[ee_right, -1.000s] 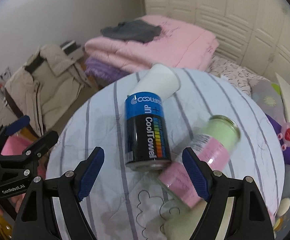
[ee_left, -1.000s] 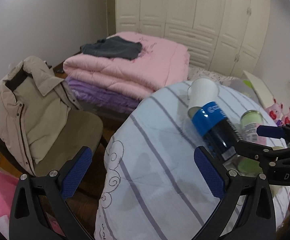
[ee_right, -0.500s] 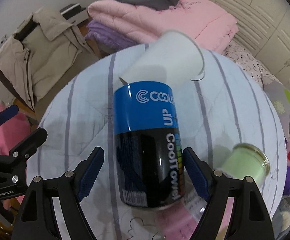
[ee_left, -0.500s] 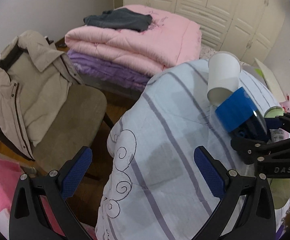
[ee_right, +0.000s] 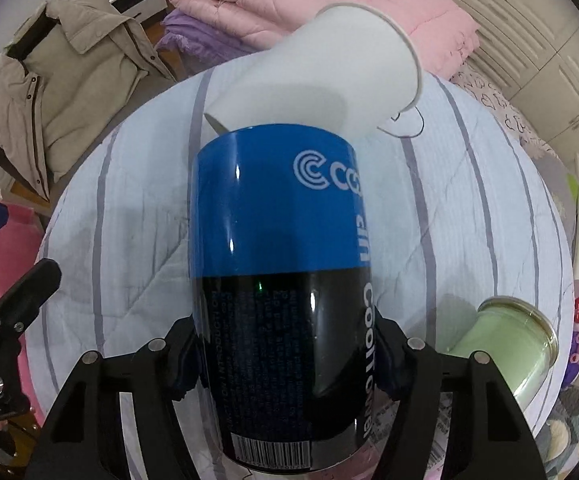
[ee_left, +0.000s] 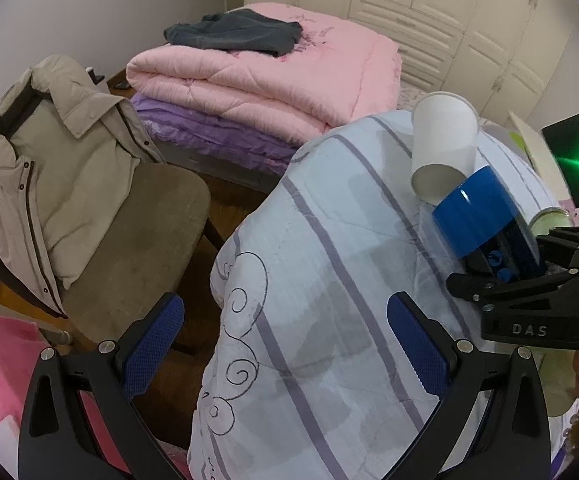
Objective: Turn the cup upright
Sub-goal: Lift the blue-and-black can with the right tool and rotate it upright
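A blue and black can-shaped cup [ee_right: 281, 264] lies on its side on the striped quilt [ee_right: 129, 224]. My right gripper [ee_right: 285, 356] is shut on its black lower half. It also shows in the left wrist view [ee_left: 489, 224], held by the right gripper [ee_left: 529, 276]. A white paper cup [ee_right: 321, 72] lies tipped just beyond it, touching its blue end; it shows in the left wrist view [ee_left: 443, 148] too. My left gripper [ee_left: 285, 344] is open and empty over the quilt's left edge.
A green and pink jar [ee_right: 505, 348] lies to the right of the held cup. A chair [ee_left: 129, 232] with a beige jacket [ee_left: 45, 168] stands left of the quilt-covered table. Folded pink and purple blankets [ee_left: 265, 80] lie behind.
My right gripper has moved forward around the blue and black cup and closed on it. My left gripper has stayed open and shifted slightly.
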{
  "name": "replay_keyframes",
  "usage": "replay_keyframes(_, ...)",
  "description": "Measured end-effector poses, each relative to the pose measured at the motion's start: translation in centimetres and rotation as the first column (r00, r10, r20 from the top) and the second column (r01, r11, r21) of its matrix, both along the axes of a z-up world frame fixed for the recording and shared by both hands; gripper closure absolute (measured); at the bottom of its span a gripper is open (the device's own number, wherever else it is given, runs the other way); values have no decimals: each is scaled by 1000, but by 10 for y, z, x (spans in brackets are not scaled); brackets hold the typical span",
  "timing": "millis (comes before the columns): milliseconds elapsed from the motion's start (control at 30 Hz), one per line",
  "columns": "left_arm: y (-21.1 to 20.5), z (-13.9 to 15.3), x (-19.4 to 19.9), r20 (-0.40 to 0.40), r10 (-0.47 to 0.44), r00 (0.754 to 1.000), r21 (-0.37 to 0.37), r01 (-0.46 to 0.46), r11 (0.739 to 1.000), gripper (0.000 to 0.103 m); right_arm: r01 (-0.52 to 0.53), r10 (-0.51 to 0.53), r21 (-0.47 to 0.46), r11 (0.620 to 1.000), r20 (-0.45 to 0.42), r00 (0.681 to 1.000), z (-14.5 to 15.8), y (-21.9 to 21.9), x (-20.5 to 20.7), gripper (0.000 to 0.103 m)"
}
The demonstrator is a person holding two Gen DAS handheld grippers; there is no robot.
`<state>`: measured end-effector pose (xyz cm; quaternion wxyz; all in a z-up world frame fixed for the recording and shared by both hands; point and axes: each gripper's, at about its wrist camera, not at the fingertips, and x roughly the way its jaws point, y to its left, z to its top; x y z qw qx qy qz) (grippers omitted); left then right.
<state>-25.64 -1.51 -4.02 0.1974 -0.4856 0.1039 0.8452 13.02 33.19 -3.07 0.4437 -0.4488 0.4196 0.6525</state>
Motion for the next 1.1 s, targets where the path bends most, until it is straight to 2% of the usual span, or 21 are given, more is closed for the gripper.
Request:
replay_keyframes(400,-4,12,5,-18,-38,999,-3,38,999,0,44,-46,-30,999,-75,996,15,-14,4,35)
replay_keyframes(833,-7,42,34,-77,-144,987,11,145,989,0,140,-136,34,990,-108,985,50,-50,15,35)
replay_keyframes(1100,-15,54,65,-93,-241,966,14,243,970,0,258,-244,88,962,-147,959,66,-94,20,35)
